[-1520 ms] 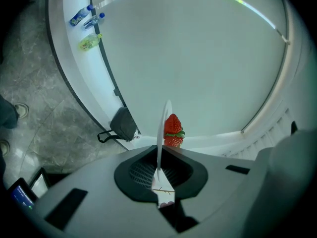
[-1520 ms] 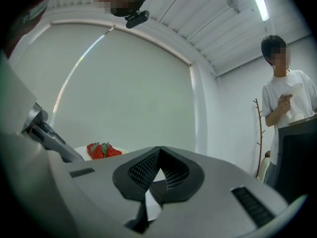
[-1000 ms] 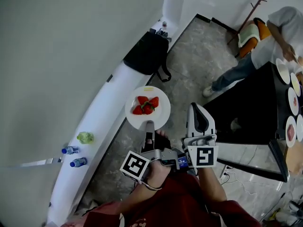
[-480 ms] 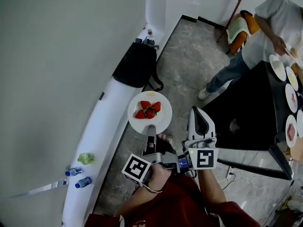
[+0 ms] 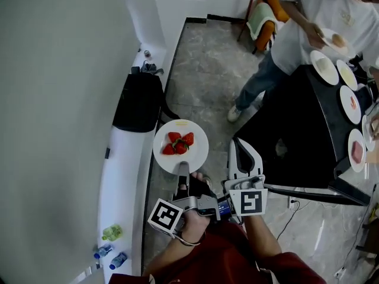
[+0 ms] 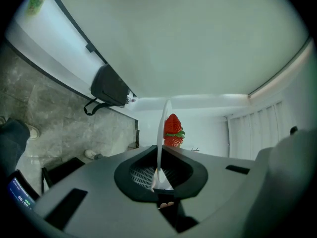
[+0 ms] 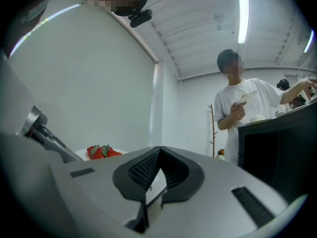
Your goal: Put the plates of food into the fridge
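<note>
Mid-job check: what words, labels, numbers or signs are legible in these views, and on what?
No text reads clearly in any view.
Marker cubes: square black-and-white patterns only, no letters.
Small blue screen: lit characters, too blurred to read.
Water bottles: labels too small to read.
Bystander's shirt: faint print, too small to read.

The standing person [image 5: 308,16] is cut off by the head view's top edge. Food on the counter plates [image 5: 323,70] is too small to name, perhaps meat. In the left gripper view, the edge-on white plate [image 6: 160,133] hides all but one strawberry [image 6: 173,128].
</note>
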`<state>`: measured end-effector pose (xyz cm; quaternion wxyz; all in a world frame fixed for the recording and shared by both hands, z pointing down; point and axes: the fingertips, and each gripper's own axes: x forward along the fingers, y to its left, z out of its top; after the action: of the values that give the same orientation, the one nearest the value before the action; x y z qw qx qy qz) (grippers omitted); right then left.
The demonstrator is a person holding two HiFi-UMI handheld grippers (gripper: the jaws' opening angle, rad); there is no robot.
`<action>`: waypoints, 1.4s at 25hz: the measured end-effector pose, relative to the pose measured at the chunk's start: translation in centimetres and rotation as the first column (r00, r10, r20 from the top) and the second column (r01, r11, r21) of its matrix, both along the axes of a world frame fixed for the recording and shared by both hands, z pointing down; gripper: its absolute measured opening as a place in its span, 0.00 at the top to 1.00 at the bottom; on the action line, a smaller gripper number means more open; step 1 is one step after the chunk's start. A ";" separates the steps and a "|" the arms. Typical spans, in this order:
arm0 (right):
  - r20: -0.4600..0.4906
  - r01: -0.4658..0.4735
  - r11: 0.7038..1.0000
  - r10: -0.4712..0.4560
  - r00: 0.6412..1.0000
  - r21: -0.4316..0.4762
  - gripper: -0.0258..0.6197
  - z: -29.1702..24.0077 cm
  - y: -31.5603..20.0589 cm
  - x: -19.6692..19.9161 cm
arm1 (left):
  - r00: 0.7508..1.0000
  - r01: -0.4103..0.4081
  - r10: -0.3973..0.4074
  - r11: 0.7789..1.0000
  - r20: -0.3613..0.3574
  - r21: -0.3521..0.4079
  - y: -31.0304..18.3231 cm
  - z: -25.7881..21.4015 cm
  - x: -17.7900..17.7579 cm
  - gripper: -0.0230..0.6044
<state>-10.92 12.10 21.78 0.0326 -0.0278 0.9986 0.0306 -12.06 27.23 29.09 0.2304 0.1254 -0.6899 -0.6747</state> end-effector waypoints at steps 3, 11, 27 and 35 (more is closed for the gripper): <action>-0.017 -0.071 0.997 0.070 0.997 -0.007 0.94 -0.2 -3.0 -0.4 | 0.998 -0.066 0.066 0.998 -0.005 -0.003 -2.9 -0.4 -1.6 0.93; -0.001 -0.209 0.978 0.209 0.978 -0.004 0.94 -0.6 -9.3 -1.0 | 0.977 -0.213 0.213 0.977 0.005 0.002 -10.0 -1.3 -4.5 0.93; -0.044 -0.483 0.876 0.483 0.875 -0.004 0.94 0.1 -13.8 -2.5 | 0.876 -0.482 0.482 0.876 -0.003 -0.002 -16.0 -0.9 -9.0 0.93; -0.023 -0.628 0.778 0.629 0.777 0.016 0.94 -0.4 -14.0 -2.0 | 0.759 -0.650 0.650 0.760 -0.015 0.009 -18.2 -1.1 -10.4 0.93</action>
<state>-12.89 -1.91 21.39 0.0070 -0.3585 0.9325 0.0439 -22.49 9.05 28.00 0.4557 0.3514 -0.6006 -0.5551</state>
